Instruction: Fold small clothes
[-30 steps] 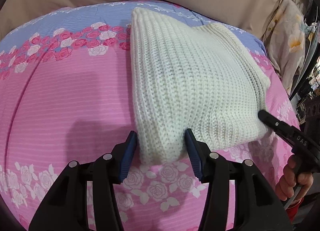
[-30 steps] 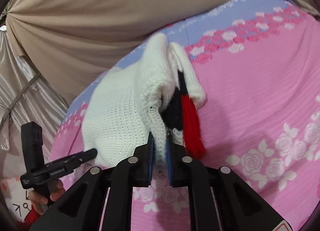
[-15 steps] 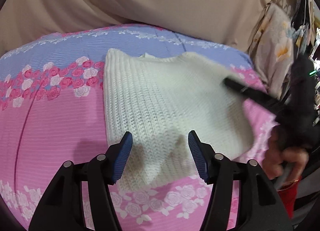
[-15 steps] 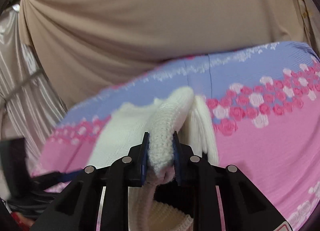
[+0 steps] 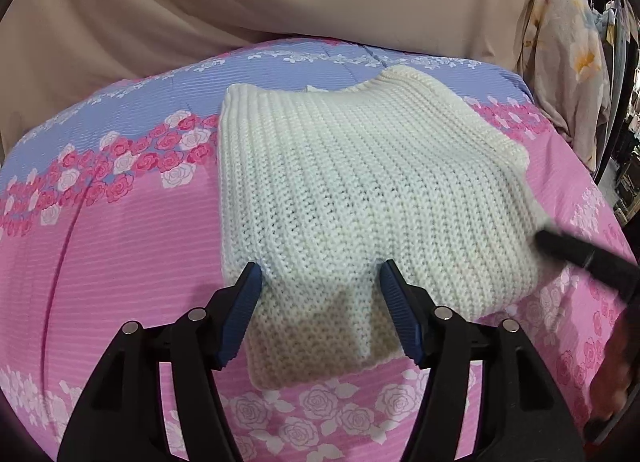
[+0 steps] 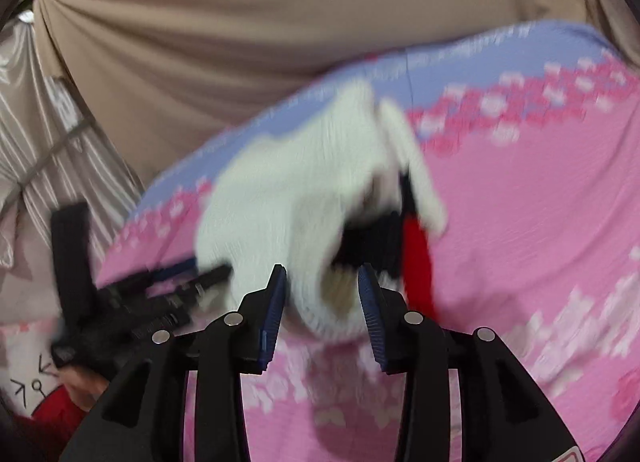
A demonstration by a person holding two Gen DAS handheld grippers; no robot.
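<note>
Folded cream knit sweater (image 5: 360, 201) flat on the pink rose-print bed (image 5: 100, 262), no container anywhere in view. Left hand-held gripper (image 5: 318, 314) spread wide over the sweater's near edge, gripping nothing. Right hand-held gripper (image 6: 322, 302) likewise apart, straddling the rolled right end, blurred, with red and black knit (image 6: 414, 254) showing inside the fold.

One folded knit sweater (image 5: 360, 197), one bedspread (image 5: 112, 254), two hand-held grippers.
</note>
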